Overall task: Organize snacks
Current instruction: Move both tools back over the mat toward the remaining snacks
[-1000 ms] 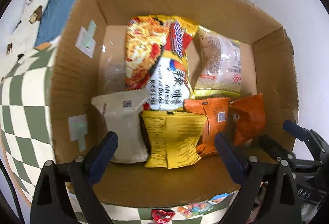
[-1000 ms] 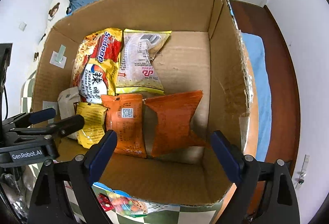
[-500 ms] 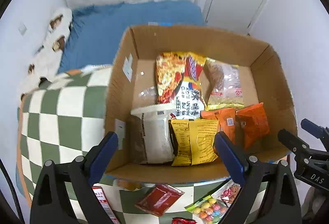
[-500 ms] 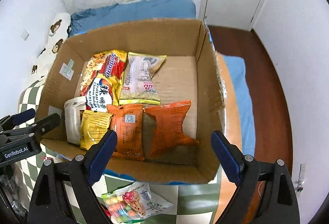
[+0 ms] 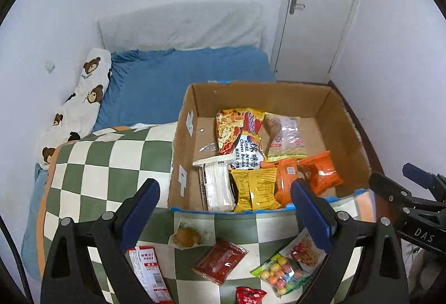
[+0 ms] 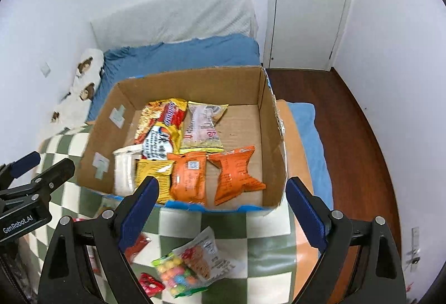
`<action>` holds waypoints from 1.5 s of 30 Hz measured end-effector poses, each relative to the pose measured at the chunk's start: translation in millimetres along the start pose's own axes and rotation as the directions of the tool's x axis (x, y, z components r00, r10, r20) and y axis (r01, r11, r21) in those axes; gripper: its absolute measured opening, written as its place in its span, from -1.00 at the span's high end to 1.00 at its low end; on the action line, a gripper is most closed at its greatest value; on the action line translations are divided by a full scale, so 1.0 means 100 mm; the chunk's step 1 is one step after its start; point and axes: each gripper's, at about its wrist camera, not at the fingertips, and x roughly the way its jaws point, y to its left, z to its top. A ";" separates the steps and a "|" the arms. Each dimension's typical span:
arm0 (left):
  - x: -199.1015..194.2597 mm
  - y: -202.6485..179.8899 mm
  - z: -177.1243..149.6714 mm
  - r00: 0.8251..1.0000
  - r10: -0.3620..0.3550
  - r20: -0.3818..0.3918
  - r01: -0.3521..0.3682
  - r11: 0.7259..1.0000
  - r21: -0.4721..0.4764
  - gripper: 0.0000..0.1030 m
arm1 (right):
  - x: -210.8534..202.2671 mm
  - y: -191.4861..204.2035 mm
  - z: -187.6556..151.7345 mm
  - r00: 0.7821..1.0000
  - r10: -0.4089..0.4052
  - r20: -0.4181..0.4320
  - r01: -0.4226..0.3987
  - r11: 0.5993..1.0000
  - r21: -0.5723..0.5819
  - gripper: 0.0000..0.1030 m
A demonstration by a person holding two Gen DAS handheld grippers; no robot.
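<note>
White walls, a white door and a bed with a blue sheet [image 5: 178, 81] fill the back of the left wrist view; nearer lies a green-and-white checked blanket [image 5: 92, 164]. On it sits an open cardboard box [image 5: 348, 120]. Inside, a yellow-red noodle packet [image 5: 239, 134] and a pale packet [image 5: 284, 136] lie lengthwise toward the far wall, with a white packet [image 5: 214, 184], a yellow packet [image 5: 256, 189] and two orange packets [image 5: 320, 173] in a row along the near wall. Loose on the blanket before the box are a bun in clear wrap [image 5: 186, 237], a dark red sachet [image 5: 220, 259], a red-and-white stick packet [image 5: 147, 273] angled toward the camera, and a bag of coloured candy [image 5: 281, 273]. The left hand-held gripper [image 5: 223, 209] hangs spread wide, holding nothing

From the right wrist, the same cardboard box [image 6: 267, 120] sits left of a wooden floor [image 6: 359, 136]. The candy bag [image 6: 178, 276] lies below, between the wide-spread, unladen fingers of the right hand-held gripper [image 6: 220, 206]
</note>
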 end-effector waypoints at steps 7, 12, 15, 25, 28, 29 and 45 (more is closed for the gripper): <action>-0.48 0.01 -0.10 0.996 0.009 0.090 -0.010 1.000 0.004 -0.87 | -0.58 0.04 -0.14 0.994 0.016 0.107 -0.018 1.000 0.016 -0.83; -0.68 -0.01 -0.21 0.995 -0.003 0.100 0.002 1.000 0.010 -0.87 | -0.89 0.10 -0.25 0.989 0.038 0.142 -0.041 0.999 0.019 -0.83; -0.77 -0.02 -0.27 0.994 0.003 0.112 -0.005 1.000 0.016 -0.87 | -1.01 0.12 -0.30 0.987 0.054 0.152 -0.059 0.998 0.031 -0.83; -0.51 0.29 -0.74 0.999 0.042 -0.026 -0.043 0.999 -0.030 -0.87 | -0.75 0.07 -0.78 0.986 0.168 0.019 -0.169 0.970 0.176 -0.88; -0.23 0.55 -1.04 0.988 0.094 -0.124 -0.103 0.992 -0.067 -0.87 | -0.32 -0.03 -1.06 0.975 0.205 -0.086 -0.174 0.944 0.281 -0.88; -0.12 0.66 -1.16 0.980 0.111 -0.163 -0.126 0.989 -0.082 -0.87 | -0.15 -0.07 -1.16 0.968 0.219 -0.121 -0.169 0.930 0.325 -0.88; 0.88 1.45 -2.09 0.853 0.169 -0.494 -0.273 0.951 -0.146 -0.87 | 1.48 0.45 -1.25 0.929 -0.071 -0.363 -0.011 0.976 -0.218 -0.81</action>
